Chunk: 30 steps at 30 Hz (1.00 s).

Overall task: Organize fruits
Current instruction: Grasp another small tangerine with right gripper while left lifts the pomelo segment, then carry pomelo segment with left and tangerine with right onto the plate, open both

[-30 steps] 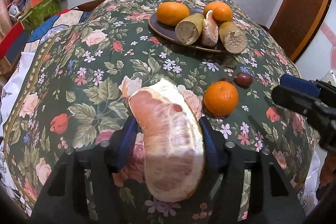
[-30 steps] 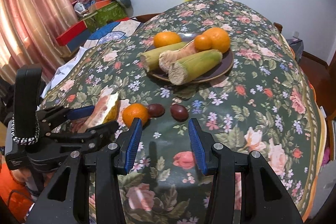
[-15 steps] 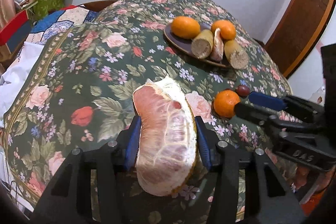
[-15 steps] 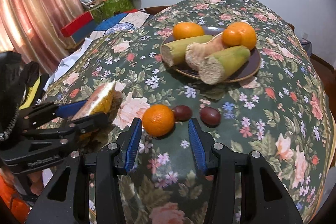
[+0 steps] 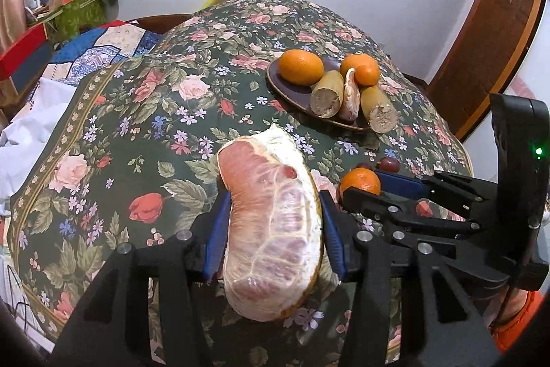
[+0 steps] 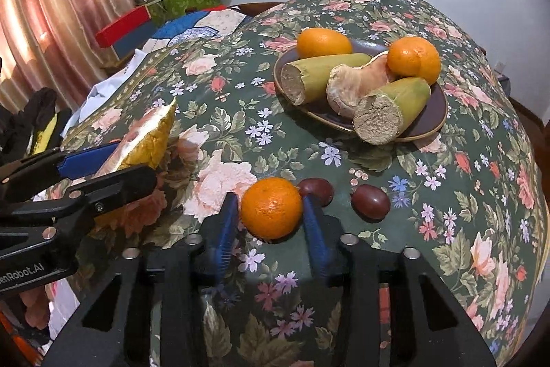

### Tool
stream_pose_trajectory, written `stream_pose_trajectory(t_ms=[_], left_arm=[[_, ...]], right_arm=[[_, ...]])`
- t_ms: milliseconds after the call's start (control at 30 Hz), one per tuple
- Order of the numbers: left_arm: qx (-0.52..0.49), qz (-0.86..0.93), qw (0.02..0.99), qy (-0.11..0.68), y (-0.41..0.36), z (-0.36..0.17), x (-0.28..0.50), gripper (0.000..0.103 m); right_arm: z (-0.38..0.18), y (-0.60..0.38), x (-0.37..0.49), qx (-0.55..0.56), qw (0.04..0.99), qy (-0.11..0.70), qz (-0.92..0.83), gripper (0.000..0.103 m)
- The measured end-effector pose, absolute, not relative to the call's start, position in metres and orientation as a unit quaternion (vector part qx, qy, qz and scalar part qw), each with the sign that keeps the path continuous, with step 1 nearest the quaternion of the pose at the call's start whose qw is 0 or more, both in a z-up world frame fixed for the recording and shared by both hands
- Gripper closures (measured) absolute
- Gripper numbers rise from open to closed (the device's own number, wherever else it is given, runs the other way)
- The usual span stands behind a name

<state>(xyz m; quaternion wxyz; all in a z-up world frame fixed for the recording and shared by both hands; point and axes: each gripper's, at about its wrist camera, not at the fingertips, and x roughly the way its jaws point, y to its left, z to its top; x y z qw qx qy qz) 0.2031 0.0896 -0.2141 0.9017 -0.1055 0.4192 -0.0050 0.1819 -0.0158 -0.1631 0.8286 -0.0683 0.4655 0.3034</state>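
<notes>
The left gripper [image 5: 271, 229] is clamped on a large peeled pomelo wedge with pink flesh and white pith [image 5: 271, 229], its blue pads pressing both flanks at lower centre of the left wrist view, lifted above the dark green floral tablecloth [image 5: 137, 133]. In the right wrist view the right gripper [image 6: 270, 229] straddles a small loose orange tangerine [image 6: 271, 207] resting on the cloth at lower centre; its jaws have just been closing, and the blue pads sit just beside the fruit, seemingly not yet pressing, though the angle is poor. Two dark red-brown round fruits [image 6: 370, 201] lie right of the tangerine. A dark brown plate [image 6: 426, 122] at upper right holds oranges, a peeled citrus segment and two green-skinned cut stalks.
</notes>
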Motion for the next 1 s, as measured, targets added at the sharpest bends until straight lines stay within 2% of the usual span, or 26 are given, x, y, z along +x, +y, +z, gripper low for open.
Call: stream_pose_trajectory(t_ms=[533, 1000], left_arm=[[-0.1, -0.012, 0.915, 0.391, 0.08, -0.187, 0.222, 0.054], [-0.088, -0.029, 0.929, 0.359, 0.068, -0.158, 0.273, 0.054]], right_arm=[[-0.134, -0.041, 0.19, -0.034, 0.843, 0.436, 0.314, 0.069], [-0.1, -0.073, 0.23, -0.017, 0.876, 0.386, 0.289, 0.069]])
